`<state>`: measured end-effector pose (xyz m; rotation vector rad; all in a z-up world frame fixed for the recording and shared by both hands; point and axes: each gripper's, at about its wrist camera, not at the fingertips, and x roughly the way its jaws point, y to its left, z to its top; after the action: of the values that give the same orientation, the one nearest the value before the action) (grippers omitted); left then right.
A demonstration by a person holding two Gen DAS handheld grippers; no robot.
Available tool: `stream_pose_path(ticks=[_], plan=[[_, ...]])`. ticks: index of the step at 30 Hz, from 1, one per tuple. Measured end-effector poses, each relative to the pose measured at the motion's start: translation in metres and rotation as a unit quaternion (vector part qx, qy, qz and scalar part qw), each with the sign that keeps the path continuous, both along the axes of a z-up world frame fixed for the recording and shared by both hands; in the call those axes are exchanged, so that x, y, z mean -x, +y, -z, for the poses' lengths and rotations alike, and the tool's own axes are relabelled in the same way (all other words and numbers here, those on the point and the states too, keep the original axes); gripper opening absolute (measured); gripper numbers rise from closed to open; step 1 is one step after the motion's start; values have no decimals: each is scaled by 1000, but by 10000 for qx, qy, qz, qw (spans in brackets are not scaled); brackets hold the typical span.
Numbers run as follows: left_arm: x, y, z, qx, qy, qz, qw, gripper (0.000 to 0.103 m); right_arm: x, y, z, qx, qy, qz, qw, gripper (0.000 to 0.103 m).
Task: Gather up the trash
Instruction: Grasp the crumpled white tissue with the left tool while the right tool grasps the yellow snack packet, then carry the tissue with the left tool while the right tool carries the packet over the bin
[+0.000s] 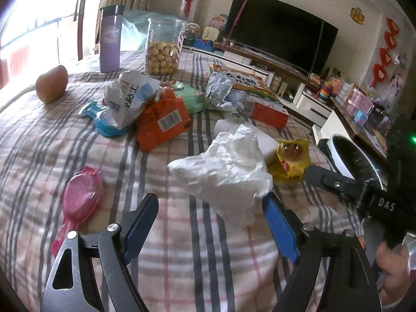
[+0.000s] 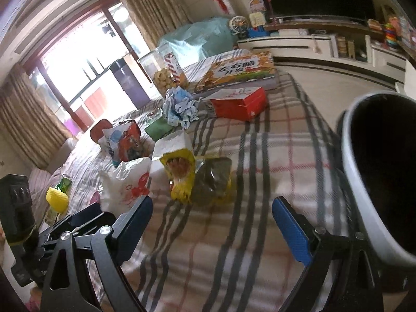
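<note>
Both grippers angle downward over a table covered in a grey-and-pink plaid cloth [image 1: 182, 247]. The left gripper [image 1: 210, 208] has its blue-padded jaws spread wide and empty, with a crumpled white plastic bag [image 1: 228, 171] lying on the cloth just ahead between its fingertips; the right gripper [image 2: 212, 213] is likewise released, holding nothing, beside a white-rimmed round bin with a dark inside [image 2: 382, 171] at the table's edge. More litter sits beyond: a yellow snack wrapper [image 1: 291, 161], an orange packet [image 1: 163, 119] and a red carton [image 2: 239, 102], in a living room with a large dark television [image 1: 280, 31].
</note>
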<state>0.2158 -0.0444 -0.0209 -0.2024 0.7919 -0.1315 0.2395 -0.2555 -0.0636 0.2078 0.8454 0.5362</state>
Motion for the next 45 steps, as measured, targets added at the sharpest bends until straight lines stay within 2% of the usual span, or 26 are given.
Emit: stream_pose_path(ticks=[1, 3, 4, 5, 6, 7, 8, 9, 11, 14, 24, 33, 45], plan=[[-4, -1, 2, 7, 0, 36, 10000, 81, -4, 2, 1, 22, 20, -33, 10000, 93], [-12, -3, 7, 25, 38, 126, 9999, 80, -12, 7, 4, 67, 74, -114, 9999, 84], [-15, -4, 9, 42, 61, 173, 9998, 76, -15, 9, 6, 72, 130, -163, 9998, 74], [-17, -5, 11, 66, 77, 226, 9997, 67, -19, 12, 10, 93, 208, -204, 9995, 66], [-19, -6, 12, 108, 103, 309, 9994, 62, -21, 14, 12, 112, 242, -242, 9994, 64], [-22, -8, 14, 140, 132, 392, 9990, 53, -20, 16, 12, 112, 208, -289, 9993, 57], [-24, -9, 15, 136, 149, 426, 9989, 39, -19, 17, 12, 99, 188, -339, 9992, 45], [-26, -10, 17, 134, 188, 485, 9986, 37, -18, 18, 11, 99, 187, -384, 9990, 41], [-28, -10, 16, 118, 142, 488, 9986, 32, -15, 19, 12, 151, 194, -398, 9989, 12], [-25, -9, 13, 134, 64, 486, 9987, 28, -10, 14, 12, 15, 246, -382, 9990, 9], [7, -15, 8, 241, -37, 618, 9978, 27, 22, -9, -7, -192, 26, -212, 9996, 8], [25, -44, -5, 280, -177, 1021, 9942, 27, 48, -46, -19, -336, -103, 151, 9993, 8], [21, -91, -12, 218, -276, 1483, 9883, 27, 66, -105, -32, -442, -259, 742, 9959, 8]])
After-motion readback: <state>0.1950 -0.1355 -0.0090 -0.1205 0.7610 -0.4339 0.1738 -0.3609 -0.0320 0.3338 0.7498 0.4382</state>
